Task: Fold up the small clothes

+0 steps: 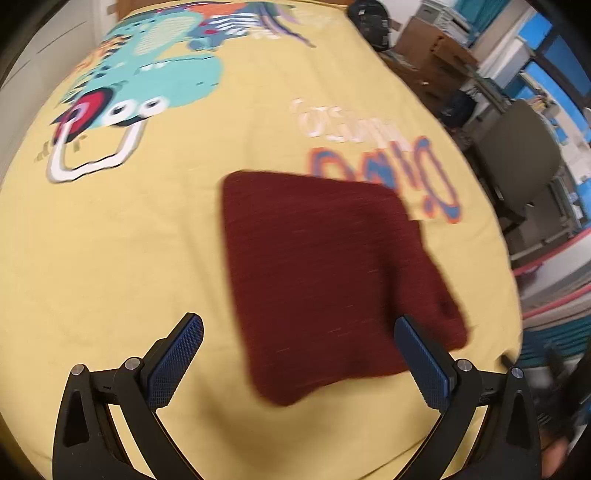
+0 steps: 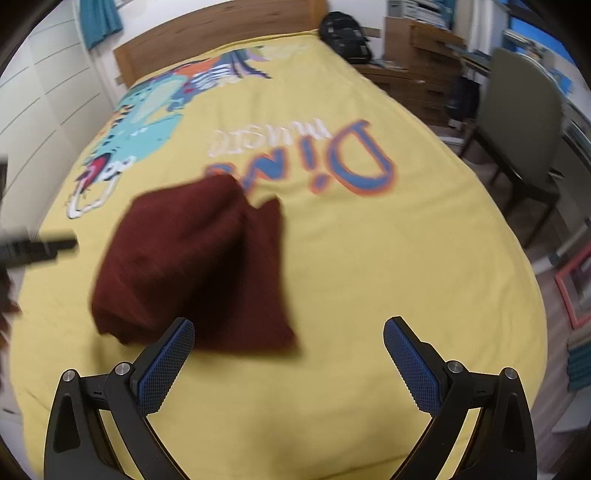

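Observation:
A dark red knitted garment [image 1: 325, 280] lies folded into a rough rectangle on the yellow bedspread [image 1: 129, 240]. My left gripper [image 1: 299, 328] is open and empty, hovering just in front of the garment's near edge, its right finger [image 1: 421, 365] over the cloth's corner. In the right wrist view the garment [image 2: 195, 269] lies ahead to the left, bunched higher along its left side. My right gripper [image 2: 288, 332] is open and empty, its left finger [image 2: 166, 365] at the garment's near edge. Part of the left gripper [image 2: 37, 247] shows blurred at the far left.
The bedspread [image 2: 388, 277] has a dinosaur print [image 1: 147, 85] and "Dino" lettering [image 2: 332, 155]. A wooden headboard [image 2: 221, 29], a black backpack [image 2: 345, 37], a grey-green chair [image 2: 521, 122] and wooden drawers [image 2: 417, 85] stand around the bed.

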A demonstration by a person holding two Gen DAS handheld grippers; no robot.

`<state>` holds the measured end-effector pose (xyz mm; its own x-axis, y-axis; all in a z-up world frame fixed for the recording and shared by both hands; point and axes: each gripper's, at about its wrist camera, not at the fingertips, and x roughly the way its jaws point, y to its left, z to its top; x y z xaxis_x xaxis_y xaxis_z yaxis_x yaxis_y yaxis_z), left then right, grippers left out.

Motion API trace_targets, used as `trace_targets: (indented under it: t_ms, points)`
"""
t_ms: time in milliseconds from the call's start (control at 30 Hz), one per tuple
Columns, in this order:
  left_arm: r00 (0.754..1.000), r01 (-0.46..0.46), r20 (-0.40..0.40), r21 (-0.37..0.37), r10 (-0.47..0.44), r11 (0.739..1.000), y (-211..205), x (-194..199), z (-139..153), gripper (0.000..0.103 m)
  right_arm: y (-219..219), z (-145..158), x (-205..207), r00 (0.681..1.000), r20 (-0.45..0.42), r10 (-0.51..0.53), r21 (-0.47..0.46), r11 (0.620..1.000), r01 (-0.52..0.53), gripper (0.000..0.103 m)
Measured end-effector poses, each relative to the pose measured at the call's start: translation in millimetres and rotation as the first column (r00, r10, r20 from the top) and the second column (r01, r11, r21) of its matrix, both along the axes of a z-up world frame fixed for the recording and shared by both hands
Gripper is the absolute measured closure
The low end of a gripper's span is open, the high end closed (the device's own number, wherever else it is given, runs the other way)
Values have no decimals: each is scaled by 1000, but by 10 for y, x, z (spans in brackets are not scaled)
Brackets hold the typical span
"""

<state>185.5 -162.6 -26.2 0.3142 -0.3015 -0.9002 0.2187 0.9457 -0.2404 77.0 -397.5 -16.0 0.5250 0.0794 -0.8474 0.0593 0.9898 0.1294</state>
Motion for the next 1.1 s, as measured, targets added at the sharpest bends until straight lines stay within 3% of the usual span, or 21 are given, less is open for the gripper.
trace_targets:
  t_ms: [200,367,500,567,600,700,833,967,1100]
  points:
    - [999,-32,-33,-5,32,999,434,-179,-210,1,483,135,755,986,-85,140,64,989,-135,1]
    - [998,-40,-44,-28,39,999,608,-299,-313,1,833,-239,1206,953,-225,205,135,975,-178,10]
    - [997,-63,-44,-53,61,997,684,-307,-304,1,940,-595,1254,924,-321,207,145,975,-168,12]
    - [997,-64,-45,-58,62,996,706,-308,-317,1,948,-771,1220,908,-373,192,108,981,-163,35]
    - [997,-68,-46,-61,65,996,716,-304,-329,1,929,-812,1208,907,-381,181,92,983,-158,56]
    - [996,-83,-43,-72,80,994,752,-309,-348,1,769,-821,1142,919,-356,172,143,981,-128,68]
    - [997,-68,-49,-60,65,996,726,-293,-390,1,481,-530,1005,954,-264,141,170,981,-98,83]
    - [997,-62,-46,-66,59,996,669,-297,-387,1,351,-343,874,966,-221,136,124,986,-110,83]
    - [998,-45,-44,-61,42,997,589,-326,-380,1,249,-538,792,960,-256,115,101,991,-91,83]
